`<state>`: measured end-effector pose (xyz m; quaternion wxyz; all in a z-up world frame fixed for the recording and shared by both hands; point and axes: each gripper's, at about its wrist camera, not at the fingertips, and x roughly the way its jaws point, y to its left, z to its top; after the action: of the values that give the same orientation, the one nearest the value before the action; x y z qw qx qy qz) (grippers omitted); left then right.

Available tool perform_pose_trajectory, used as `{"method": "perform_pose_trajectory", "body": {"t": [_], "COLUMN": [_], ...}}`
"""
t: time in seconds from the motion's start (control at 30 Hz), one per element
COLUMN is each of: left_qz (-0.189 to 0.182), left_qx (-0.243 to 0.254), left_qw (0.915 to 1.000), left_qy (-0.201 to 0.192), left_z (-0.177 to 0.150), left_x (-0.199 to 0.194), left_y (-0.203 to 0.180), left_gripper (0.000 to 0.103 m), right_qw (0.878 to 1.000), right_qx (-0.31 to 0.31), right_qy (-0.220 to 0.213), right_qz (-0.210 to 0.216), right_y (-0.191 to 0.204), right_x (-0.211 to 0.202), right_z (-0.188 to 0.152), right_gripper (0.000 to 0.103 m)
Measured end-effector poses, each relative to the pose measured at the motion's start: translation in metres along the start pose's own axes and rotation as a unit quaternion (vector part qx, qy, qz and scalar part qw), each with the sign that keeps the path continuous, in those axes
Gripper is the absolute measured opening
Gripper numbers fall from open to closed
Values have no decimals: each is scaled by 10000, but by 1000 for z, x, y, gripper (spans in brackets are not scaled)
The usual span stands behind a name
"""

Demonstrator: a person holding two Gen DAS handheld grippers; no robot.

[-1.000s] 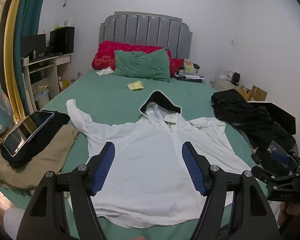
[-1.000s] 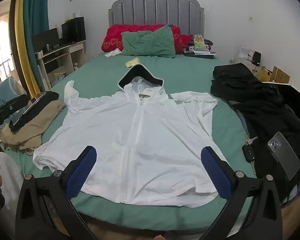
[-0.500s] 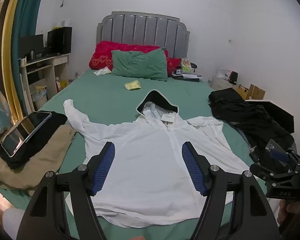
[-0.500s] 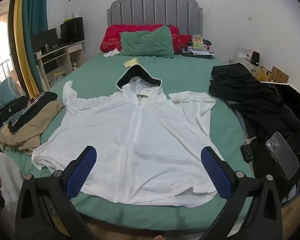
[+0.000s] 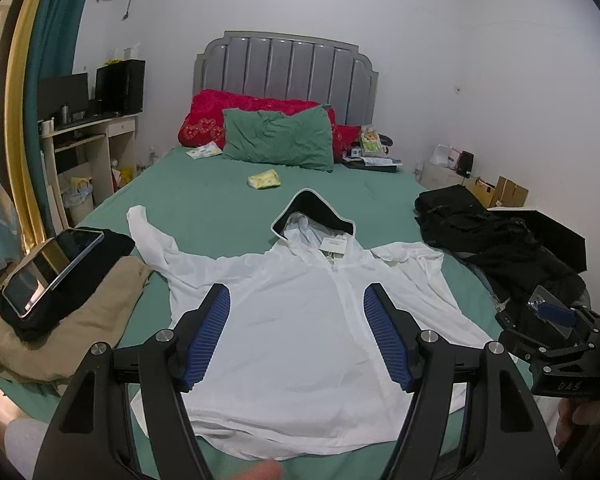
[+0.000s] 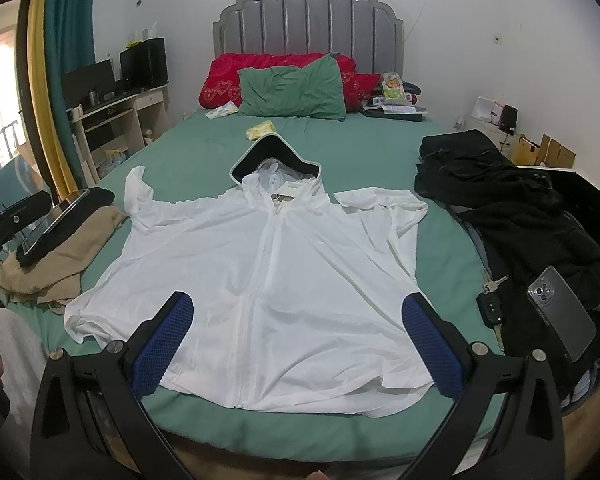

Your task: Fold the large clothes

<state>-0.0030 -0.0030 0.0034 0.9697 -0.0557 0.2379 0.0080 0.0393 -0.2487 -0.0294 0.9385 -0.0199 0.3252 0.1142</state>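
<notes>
A large white hooded zip jacket [image 5: 300, 340] [image 6: 268, 280] lies flat and face up on the green bed [image 5: 220, 208] [image 6: 204, 152], hood toward the headboard. Its left sleeve stretches out to the left; the right sleeve is folded in over the chest. My left gripper [image 5: 296, 336] hovers open above the jacket's lower front, nothing between its blue pads. My right gripper [image 6: 296, 344] also stands open above the hem near the bed's foot, holding nothing. The right gripper's body [image 5: 560, 344] shows at the right edge of the left wrist view.
A tan and black clothes pile with a tablet [image 5: 52, 268] on top lies at the bed's left edge. Black clothes [image 6: 520, 208], a phone [image 6: 560, 316] and car keys [image 6: 490, 308] lie on the right. Pillows [image 6: 292, 88] and a yellow packet [image 6: 262, 129] sit farther up. A desk [image 6: 112, 116] stands left.
Both cameras have drifted slightly back and up from the jacket. The jacket has not moved and both grippers have stayed open.
</notes>
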Motion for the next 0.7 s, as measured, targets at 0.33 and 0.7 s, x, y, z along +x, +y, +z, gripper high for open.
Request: {"method": "perform_pose_trajectory", "body": {"t": [0.33,0.7], "left_qz": [-73,17], "left_qx": [-91,-30], "left_qw": [9999,10000], "left_qy": [45,34], "left_z": [2,1], "left_x": [2,3], "left_y": [0,-3], "left_gripper": [73,73], "right_qw": [10000,10000], "right_qx": [-5,3], "right_qy": [7,-38], "right_qz": [25,-5], "right_y": [0,-3], "right_x": [5,3], "right_z": [1,5], "right_gripper": [103,103]}}
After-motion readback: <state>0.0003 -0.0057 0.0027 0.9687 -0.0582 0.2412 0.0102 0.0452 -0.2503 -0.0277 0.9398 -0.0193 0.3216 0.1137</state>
